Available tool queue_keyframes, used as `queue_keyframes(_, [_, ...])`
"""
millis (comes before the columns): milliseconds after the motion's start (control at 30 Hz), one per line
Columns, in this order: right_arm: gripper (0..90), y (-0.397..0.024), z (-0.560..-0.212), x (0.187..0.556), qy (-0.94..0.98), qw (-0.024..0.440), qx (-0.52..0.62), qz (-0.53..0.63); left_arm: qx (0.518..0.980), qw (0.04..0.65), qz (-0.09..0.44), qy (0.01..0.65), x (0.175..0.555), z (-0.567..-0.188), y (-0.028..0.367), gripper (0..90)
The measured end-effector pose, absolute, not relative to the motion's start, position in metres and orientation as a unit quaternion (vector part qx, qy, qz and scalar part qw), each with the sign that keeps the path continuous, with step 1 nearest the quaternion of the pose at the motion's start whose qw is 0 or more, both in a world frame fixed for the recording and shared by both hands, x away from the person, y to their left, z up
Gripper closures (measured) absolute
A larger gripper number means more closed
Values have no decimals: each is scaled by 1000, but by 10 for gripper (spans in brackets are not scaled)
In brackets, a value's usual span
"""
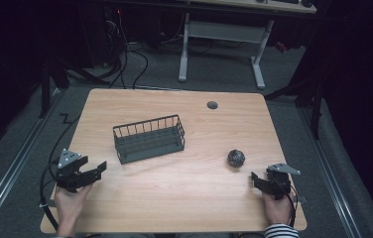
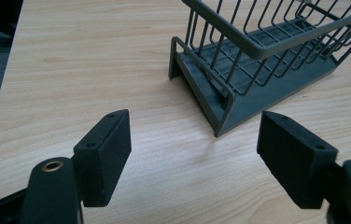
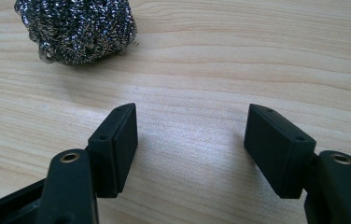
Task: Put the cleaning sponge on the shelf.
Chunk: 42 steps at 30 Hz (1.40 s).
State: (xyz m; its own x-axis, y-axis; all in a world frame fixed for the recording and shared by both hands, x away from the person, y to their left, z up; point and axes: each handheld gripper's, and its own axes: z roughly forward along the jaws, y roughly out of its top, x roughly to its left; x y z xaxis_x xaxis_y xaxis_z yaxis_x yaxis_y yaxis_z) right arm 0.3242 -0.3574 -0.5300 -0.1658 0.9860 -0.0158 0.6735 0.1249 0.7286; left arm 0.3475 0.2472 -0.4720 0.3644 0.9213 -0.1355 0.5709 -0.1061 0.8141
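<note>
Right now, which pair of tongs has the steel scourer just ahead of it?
The right tongs: the scourer lies just beyond them, while the left tongs face the wire basket.

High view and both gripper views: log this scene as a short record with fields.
surface: wooden table
basket: dark wire basket, upright, left of centre, nothing in it
scourer: steel wool ball, on the table right of the basket, apart from it
left gripper: open, nothing between the pads, pointing toward the basket
right gripper: open, nothing between the pads, just short of the steel wool ball
</note>
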Motion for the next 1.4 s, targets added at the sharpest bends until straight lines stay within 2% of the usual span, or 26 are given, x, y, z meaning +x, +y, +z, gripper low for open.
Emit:
queue_keyframes(400, [350,-357,-530,324,706,261,587,299,716,429,197,514,357,-448,240,259])
queue_keyframes(833, [348,-357,-530,324,706,260,586,299,737,409,199,500,381,-422,216,275])
queue_keyframes(1400, [341,-357,-530,324,708,259,584,300,743,370,197,522,424,-430,199,350])
